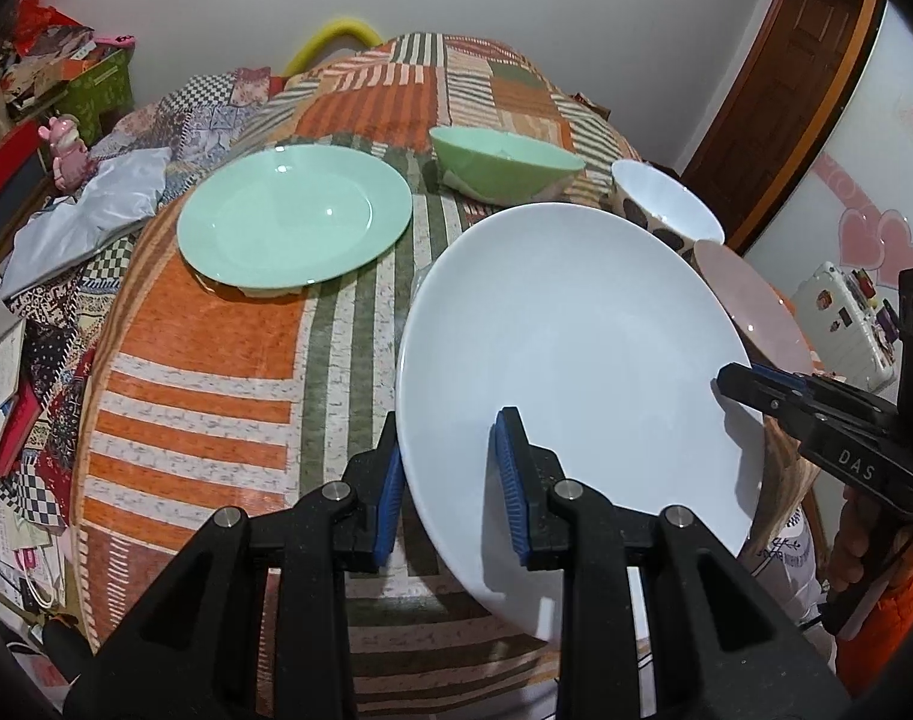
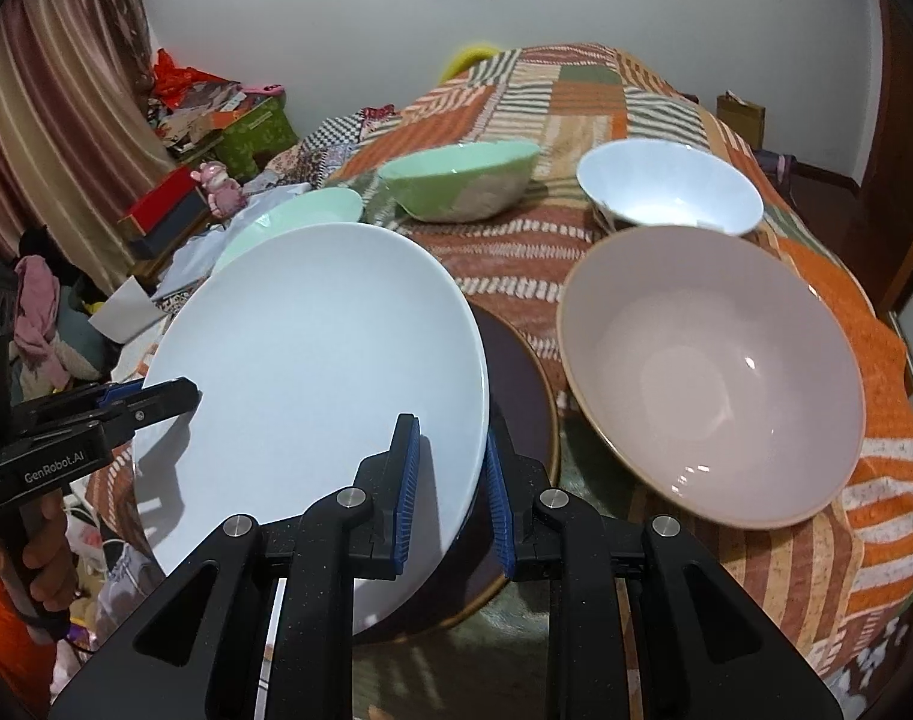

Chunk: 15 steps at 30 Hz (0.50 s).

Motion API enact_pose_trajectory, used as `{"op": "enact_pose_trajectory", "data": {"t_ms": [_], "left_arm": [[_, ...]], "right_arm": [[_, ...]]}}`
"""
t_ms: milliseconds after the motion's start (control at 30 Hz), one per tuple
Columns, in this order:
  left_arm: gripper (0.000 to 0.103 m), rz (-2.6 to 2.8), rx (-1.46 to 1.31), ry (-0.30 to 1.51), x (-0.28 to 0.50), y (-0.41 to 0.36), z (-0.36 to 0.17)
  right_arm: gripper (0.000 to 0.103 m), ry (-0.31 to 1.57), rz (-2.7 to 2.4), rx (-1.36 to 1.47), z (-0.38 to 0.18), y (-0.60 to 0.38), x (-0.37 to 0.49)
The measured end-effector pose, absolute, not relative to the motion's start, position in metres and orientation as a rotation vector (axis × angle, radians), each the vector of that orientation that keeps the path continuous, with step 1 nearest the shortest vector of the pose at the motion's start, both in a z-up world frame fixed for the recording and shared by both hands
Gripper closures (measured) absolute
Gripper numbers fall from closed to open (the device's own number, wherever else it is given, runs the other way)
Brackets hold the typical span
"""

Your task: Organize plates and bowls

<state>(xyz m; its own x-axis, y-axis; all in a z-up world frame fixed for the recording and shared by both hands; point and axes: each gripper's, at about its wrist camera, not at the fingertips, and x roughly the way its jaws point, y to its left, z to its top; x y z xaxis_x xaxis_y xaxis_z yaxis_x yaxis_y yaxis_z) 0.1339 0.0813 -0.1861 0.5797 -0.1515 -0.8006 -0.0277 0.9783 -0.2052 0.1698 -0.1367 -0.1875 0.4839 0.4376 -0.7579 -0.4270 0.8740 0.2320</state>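
Both grippers grip one white plate [image 1: 576, 360], held tilted above the table. My left gripper [image 1: 450, 480] is shut on its left rim, blue pads on either side. My right gripper [image 2: 453, 492] is shut on its right rim [image 2: 312, 384]; it also shows in the left wrist view [image 1: 750, 375]. A dark brown plate [image 2: 516, 396] lies under the white one. A mint green plate [image 1: 294, 222] lies to the left. A green bowl [image 1: 507, 171], a white bowl [image 2: 669, 186] and a pink bowl [image 2: 714, 372] stand on the table.
The round table has an orange, green and white patterned cloth [image 1: 204, 360]. A cluttered area with boxes, cloth and a pink figurine [image 1: 66, 147] lies to the left. A wooden door [image 1: 798, 78] is at the right, a white wall behind.
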Motion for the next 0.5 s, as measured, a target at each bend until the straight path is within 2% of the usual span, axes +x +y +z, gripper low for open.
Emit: {"op": "enact_pose_trajectory", "data": {"t_ms": [500], "left_arm": [[0.074, -0.075, -0.200, 0.998, 0.150, 0.076, -0.203]], "right_arm": [[0.083, 0.970, 0.500, 0.031, -0.204, -0.144, 0.175]]}}
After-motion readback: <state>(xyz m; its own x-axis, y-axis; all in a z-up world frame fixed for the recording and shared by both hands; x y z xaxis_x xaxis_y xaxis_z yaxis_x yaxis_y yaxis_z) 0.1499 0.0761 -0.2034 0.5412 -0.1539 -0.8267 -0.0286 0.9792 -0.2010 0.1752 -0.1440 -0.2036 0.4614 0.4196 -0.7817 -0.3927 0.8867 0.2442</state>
